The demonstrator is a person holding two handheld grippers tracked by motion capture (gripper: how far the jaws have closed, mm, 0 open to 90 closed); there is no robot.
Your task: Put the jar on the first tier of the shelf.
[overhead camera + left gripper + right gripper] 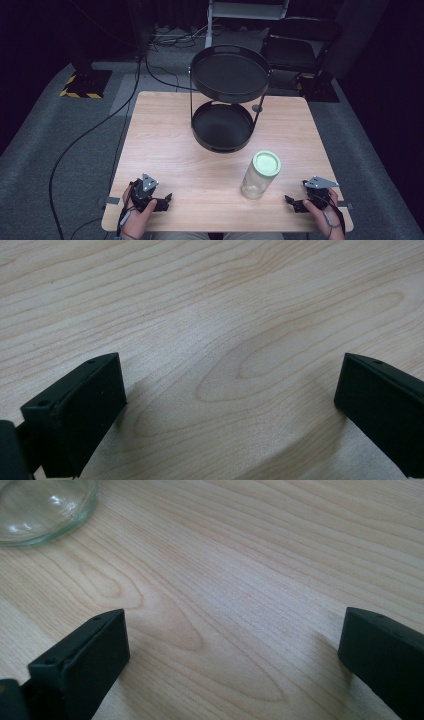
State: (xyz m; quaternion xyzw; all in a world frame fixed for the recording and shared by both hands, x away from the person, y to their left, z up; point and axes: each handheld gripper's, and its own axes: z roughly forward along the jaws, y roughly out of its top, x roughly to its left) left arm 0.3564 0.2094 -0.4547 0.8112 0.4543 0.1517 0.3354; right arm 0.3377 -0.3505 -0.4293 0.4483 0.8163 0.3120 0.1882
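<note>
Near the table's (pixel 165 145) front edge, left gripper (pixel 162 201) and right gripper (pixel 292 202) rest with jaws wide — bare wood between them. Glass jar (pixel 260 176) stands upright near the right gripper; the two-tier tray stand (pixel 229 95) sits beyond.

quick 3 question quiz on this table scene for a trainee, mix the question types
1. True or false: the glass jar stands upright on the table with its pale green lid on.
2. Which gripper is nearer the jar? A) left gripper B) right gripper
3. Fill in: the black two-tier stand holds ____ items on its trays.

Key
1. True.
2. B; the jar's base shows in the right gripper view.
3. No; both trays look bare. Both grippers' jaws stand wide apart, holding nothing.
</note>
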